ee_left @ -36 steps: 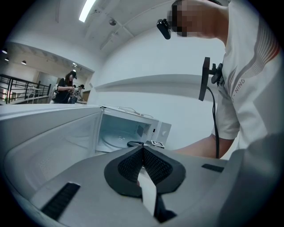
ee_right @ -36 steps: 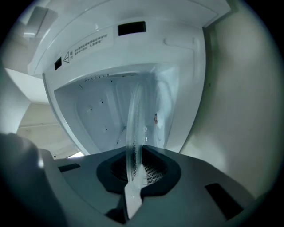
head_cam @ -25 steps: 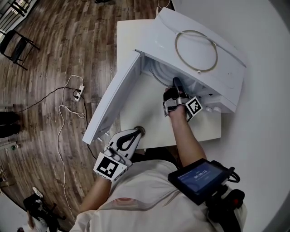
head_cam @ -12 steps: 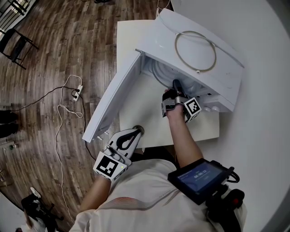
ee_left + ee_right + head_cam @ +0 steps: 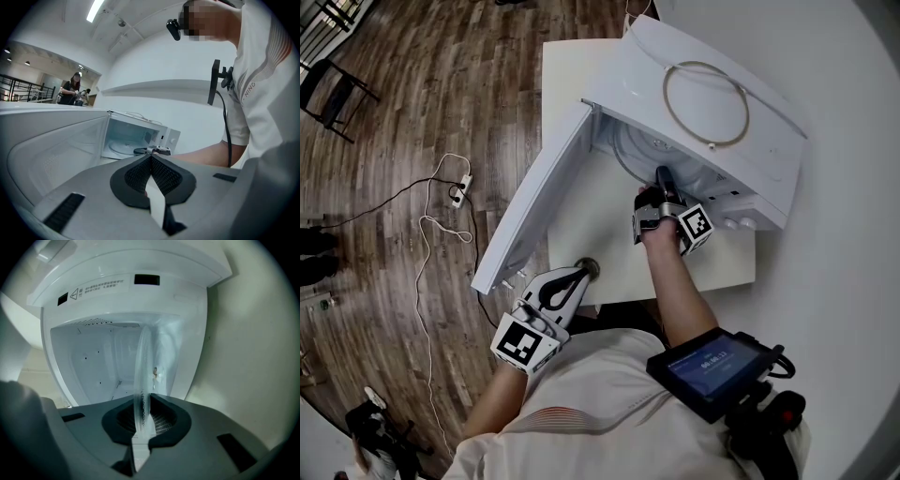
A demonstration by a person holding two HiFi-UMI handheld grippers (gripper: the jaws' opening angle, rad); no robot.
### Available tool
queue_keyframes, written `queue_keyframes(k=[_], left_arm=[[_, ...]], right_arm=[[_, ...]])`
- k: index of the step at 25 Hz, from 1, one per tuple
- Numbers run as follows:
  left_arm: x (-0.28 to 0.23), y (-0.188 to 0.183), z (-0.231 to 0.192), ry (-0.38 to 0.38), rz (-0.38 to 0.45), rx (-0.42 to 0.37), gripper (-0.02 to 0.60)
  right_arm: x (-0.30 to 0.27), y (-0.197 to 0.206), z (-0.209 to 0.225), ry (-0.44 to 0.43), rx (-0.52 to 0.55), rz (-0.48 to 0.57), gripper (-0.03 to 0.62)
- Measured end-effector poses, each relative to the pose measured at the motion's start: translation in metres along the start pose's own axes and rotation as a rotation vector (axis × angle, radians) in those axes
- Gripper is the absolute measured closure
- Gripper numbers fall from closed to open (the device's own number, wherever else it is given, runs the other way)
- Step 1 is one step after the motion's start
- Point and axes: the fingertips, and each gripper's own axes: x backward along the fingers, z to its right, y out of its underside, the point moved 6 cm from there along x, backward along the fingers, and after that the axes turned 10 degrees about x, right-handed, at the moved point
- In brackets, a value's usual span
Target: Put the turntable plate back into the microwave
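Right gripper [image 5: 143,404]: jaws narrow, pads pressed on the near rim of the clear glass plate [image 5: 143,364]. In the right gripper view the plate shows edge-on, running from the pads straight into the open microwave [image 5: 126,301]. The white back wall and ceiling of the cavity lie behind it.

Plate position: inside the cavity. In the head view its round outline [image 5: 636,150] shows just past the door opening, with the right gripper's tips at its front edge. In the left gripper view it lies low and roughly flat. Cannot tell whether it rests on the cavity floor or is held just above it.

Left gripper [image 5: 151,158]: jaws together, tips touching, nothing between them. In the head view it [image 5: 587,270] is at the front edge of the table [image 5: 609,258], well apart from the plate and pointing toward the microwave.

Door [image 5: 539,202]: swung wide open to the left side of the microwave, standing out over the table's left edge. The left gripper is just beside its lower end.

Right forearm reaches across the table from the person's body to the cavity mouth.

Top of microwave: a thin ring [image 5: 664,101] lies flat on the white casing, apart from the plate.

Surroundings: the microwave sits on the white table against a white wall. To the left is a wooden floor [image 5: 441,84], with a white cable [image 5: 427,272] trailing across it.
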Motion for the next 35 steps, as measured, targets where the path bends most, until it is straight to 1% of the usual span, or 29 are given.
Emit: queue_keyframes(k=[10,16,23,26,29,31,35], left_arm=[[0.0,-0.002,-0.003,0.005,0.002,0.004,0.571],[0.001,0.0,-0.003,0.009,-0.002,0.01,0.571],[0.0,-0.001,-0.003,0.016,-0.003,0.021,0.571],[0.0,0.001,-0.005,0.018,-0.005,0.025,0.571],[-0.002,0.003,-0.005,0.024,-0.005,0.034,0.571],[-0.003,0.003,-0.004,0.03,-0.005,0.036,0.571],[-0.004,0.004,-0.005,0.033,-0.008,0.036,0.571]], right_arm=[[0.004,0.009,0.006,0.069,-0.006,-0.048,0.566],[0.009,0.011,0.016,0.082,-0.023,-0.048,0.562],[0.008,0.012,0.02,0.098,-0.074,-0.031,0.556],[0.006,0.013,0.019,0.12,-0.111,-0.037,0.556],[0.005,0.014,0.017,0.142,-0.113,-0.04,0.548],[0.005,0.014,0.014,0.157,-0.099,-0.04,0.531],[0.001,0.014,0.008,0.178,-0.098,-0.035,0.464]])
